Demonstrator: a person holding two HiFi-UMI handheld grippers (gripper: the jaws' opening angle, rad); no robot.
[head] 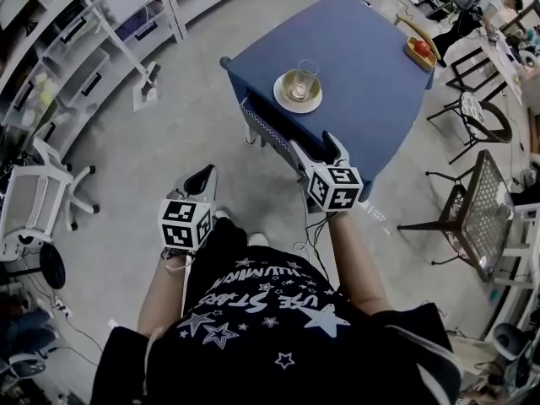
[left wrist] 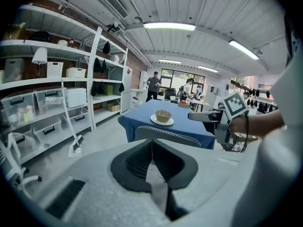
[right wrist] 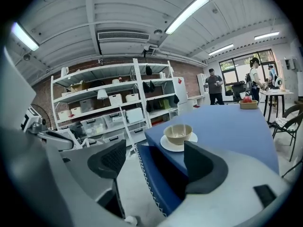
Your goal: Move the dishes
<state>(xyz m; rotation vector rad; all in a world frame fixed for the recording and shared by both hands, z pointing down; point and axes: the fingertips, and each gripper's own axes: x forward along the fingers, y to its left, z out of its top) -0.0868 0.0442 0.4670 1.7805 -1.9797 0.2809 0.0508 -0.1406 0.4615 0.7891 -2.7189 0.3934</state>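
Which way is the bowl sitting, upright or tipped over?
Upright: the bowl rests rim-up on the white plate on the blue table.

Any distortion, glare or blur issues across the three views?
Head view: barrel distortion bends the shelves, bowl sharp. Left gripper view: fisheye, black corners, ceiling light blown out. Right gripper view: same vignette, bowl sharp, no motion blur.

The square tabletop [head: 371, 74], draped in a dark blue cloth with a white-stitched hem, stands on a grey floor [head: 169, 159]. A round white plate [head: 297, 108] lies on it close to the near left corner. A small wooden basket [head: 413, 34] holding red fruit sits at the far right edge, well apart.
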